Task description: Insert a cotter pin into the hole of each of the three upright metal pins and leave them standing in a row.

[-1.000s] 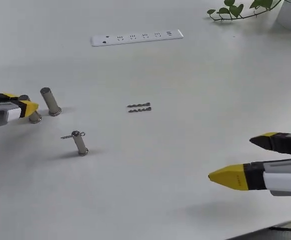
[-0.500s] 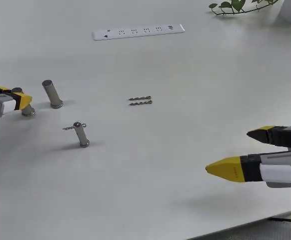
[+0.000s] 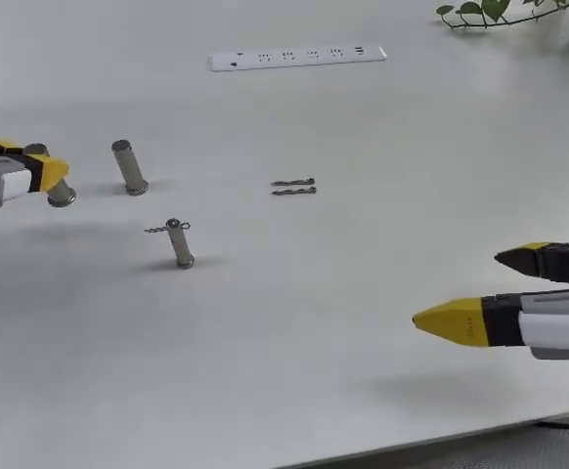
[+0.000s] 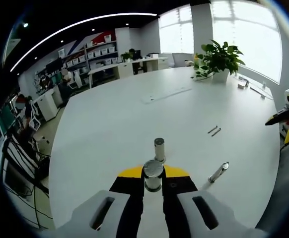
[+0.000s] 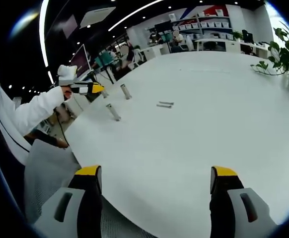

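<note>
My left gripper (image 3: pixel 50 168) (image 4: pixel 153 171) is shut on an upright metal pin (image 3: pixel 60 191) (image 4: pixel 153 174) at the table's left. A second bare pin (image 3: pixel 128 166) (image 4: pixel 159 148) stands just right of it. A third pin (image 3: pixel 179 242) (image 4: pixel 218 172) (image 5: pixel 113 112), nearer me, has a cotter pin through its top. Two loose cotter pins (image 3: pixel 294 186) (image 4: pixel 214 130) (image 5: pixel 164 104) lie side by side mid-table. My right gripper (image 3: pixel 456 290) (image 5: pixel 156 173) hovers open near the front right, with nothing between its fingers.
A white power strip (image 3: pixel 297 58) (image 4: pixel 167 94) lies at the back of the white table. A leafy plant (image 3: pixel 500 12) (image 4: pixel 216 59) stands at the far right corner. The table's front edge (image 3: pixel 460 442) runs just below my right gripper.
The head camera has shifted. My left gripper has drawn its held pin leftward, widening the gap to the second pin. The right gripper has hardly moved.
</note>
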Demonstrator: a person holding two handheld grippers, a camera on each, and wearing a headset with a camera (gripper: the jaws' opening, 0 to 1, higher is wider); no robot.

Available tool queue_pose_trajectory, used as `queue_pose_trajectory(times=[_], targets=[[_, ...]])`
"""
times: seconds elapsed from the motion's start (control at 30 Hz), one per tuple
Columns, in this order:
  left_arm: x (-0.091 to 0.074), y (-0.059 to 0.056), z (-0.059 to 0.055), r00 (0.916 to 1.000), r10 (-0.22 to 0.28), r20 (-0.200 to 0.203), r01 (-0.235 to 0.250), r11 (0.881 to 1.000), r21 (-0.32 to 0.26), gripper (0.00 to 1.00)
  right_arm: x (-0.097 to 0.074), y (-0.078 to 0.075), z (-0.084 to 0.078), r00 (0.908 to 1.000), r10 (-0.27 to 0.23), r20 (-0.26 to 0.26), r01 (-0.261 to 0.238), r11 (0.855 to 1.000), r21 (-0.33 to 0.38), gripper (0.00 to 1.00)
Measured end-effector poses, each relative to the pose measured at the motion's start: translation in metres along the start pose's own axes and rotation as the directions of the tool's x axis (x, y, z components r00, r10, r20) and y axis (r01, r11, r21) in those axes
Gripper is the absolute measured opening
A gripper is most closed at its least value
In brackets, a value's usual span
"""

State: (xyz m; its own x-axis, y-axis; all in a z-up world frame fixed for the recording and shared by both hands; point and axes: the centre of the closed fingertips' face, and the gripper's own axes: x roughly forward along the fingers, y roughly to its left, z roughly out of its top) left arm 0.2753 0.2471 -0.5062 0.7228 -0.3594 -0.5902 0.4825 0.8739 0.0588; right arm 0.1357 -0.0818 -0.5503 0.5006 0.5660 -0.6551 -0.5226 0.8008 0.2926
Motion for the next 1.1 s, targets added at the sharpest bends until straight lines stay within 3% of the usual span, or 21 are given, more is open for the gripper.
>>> queue_pose_trajectory(times=[0.33,0.37,0.57,0.8,1.1], targets=[[-0.020,-0.044,0.015,0.9947,-0.088,0.054,0.086,0.996,0.024,0.10,0.000,0.002,-0.001,1.0000,0.005,0.003,-0.005,1.000,-0.018,0.89],[-0.022,-0.054,0.017,0.9929,-0.107,0.052,0.105,0.994,0.034,0.10,0.000,0.002,-0.001,1.0000,0.007,0.002,-0.007,1.000,-0.018,0.89],[-0.026,-0.085,0.025,0.9832,-0.169,0.070,0.164,0.984,0.063,0.10,-0.001,0.002,-0.005,0.9999,0.012,0.002,-0.012,1.000,-0.017,0.89],[-0.023,-0.122,0.025,0.9681,-0.244,0.056,0.235,0.963,0.130,0.10,-0.002,0.002,-0.007,0.9999,0.013,0.004,-0.013,1.000,-0.012,0.89],[-0.011,-0.159,0.015,0.9494,-0.314,0.015,0.309,0.941,0.137,0.10,0.000,0.001,-0.005,0.9998,0.016,0.008,-0.016,1.000,-0.013,0.89]])
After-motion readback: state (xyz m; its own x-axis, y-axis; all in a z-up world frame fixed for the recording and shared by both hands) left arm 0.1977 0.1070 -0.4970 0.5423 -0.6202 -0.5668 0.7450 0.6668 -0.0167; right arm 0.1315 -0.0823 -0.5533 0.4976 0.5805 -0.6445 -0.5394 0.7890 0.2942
